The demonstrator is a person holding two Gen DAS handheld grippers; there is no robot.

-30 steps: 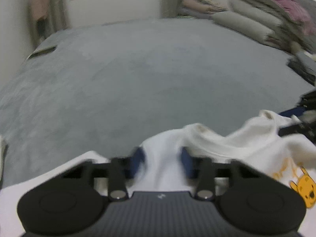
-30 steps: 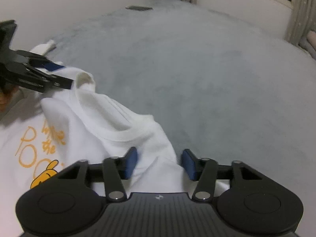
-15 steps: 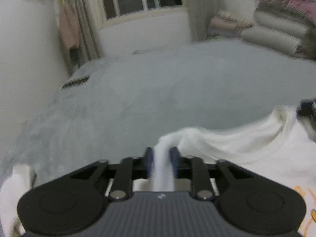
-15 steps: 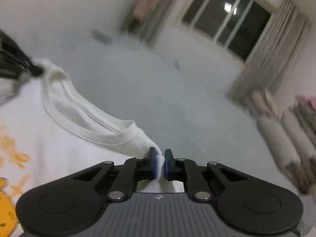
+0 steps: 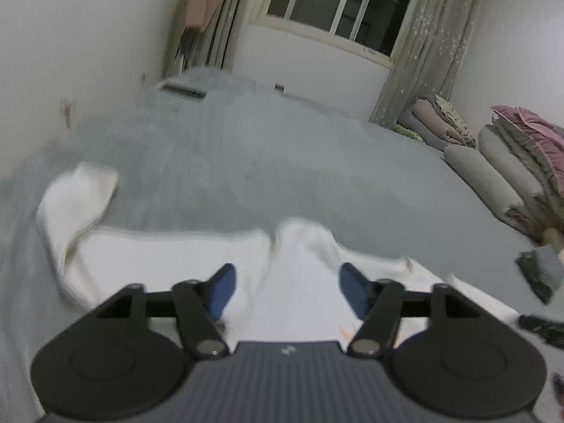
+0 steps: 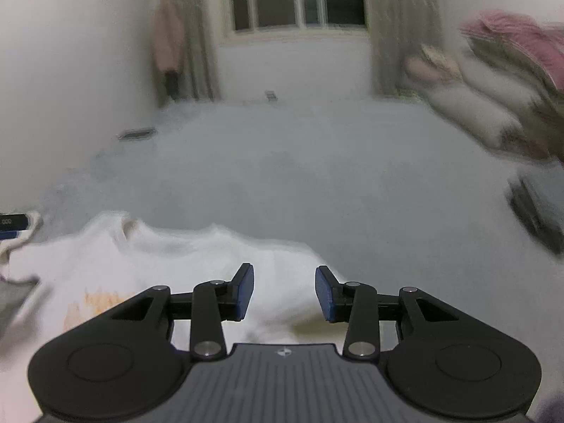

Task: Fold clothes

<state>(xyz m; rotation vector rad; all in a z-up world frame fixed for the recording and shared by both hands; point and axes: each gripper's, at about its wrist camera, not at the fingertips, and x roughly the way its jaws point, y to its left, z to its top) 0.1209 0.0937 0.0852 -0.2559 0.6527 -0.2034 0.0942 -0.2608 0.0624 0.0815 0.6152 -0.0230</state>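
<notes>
A white T-shirt [image 5: 169, 257] with an orange print lies spread on the grey bed cover [image 5: 282, 162]. One sleeve [image 5: 75, 204] stretches out to the left. My left gripper [image 5: 286, 294] is open, and a ridge of the shirt's cloth rises between its blue pads without being pinched. In the right wrist view the same shirt [image 6: 176, 257] lies blurred under my right gripper [image 6: 284, 292], which is also open with cloth below its fingers. The orange print [image 6: 91, 303] shows at the left. The left gripper's tip [image 6: 14, 224] pokes in at the far left edge.
Rolled quilts and pillows [image 5: 504, 165] are stacked along the right side of the bed. A dark folded item [image 5: 543, 275] lies near them. A window [image 5: 338, 3] and curtains [image 5: 430, 46] stand at the far wall. White walls close in on the left.
Both grippers were shut on the shirt's shoulder cloth half a second ago and have now opened and let it go. The shirt has dropped flat onto the bed. Both cameras have tilted upward.
</notes>
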